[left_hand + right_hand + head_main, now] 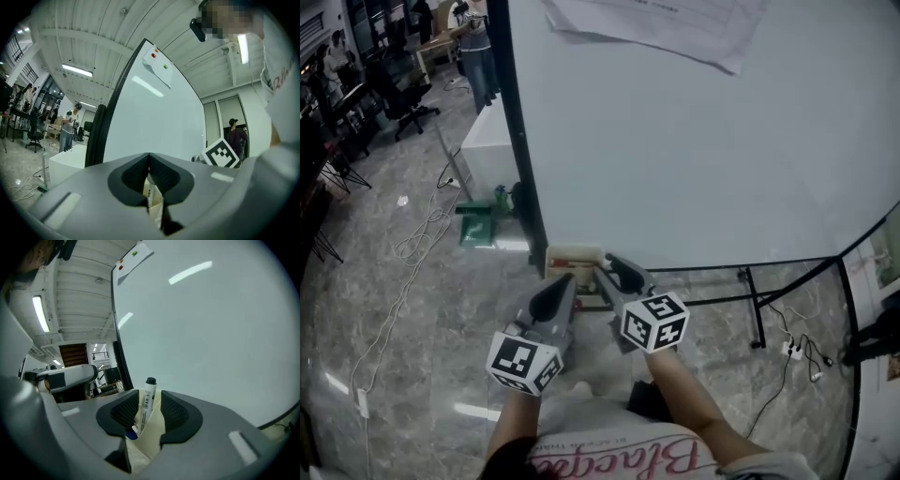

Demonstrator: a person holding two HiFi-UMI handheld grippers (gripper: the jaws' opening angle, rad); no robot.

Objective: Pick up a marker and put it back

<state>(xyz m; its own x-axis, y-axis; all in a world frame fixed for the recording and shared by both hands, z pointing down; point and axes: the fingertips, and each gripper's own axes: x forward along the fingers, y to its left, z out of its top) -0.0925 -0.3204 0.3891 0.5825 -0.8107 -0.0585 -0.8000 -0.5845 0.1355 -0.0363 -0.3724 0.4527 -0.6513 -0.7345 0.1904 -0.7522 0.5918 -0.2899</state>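
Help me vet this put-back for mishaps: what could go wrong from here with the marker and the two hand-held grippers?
1. The marker leans in the beige holder between the open jaws of the right hand-held gripper. A skewed pull-back might catch it and tip it out.
2. The left hand-held gripper, shut, points at the same holder from close by. A nudge could shift it.

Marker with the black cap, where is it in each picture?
Head view: cannot be made out; the cream tray lies low centre.
Left gripper view: a white labelled piece behind the jaws, maybe a marker; cannot tell.
Right gripper view: marker, low centre, standing between the parted jaws.
Shared landmark: the whiteboard, in all three.
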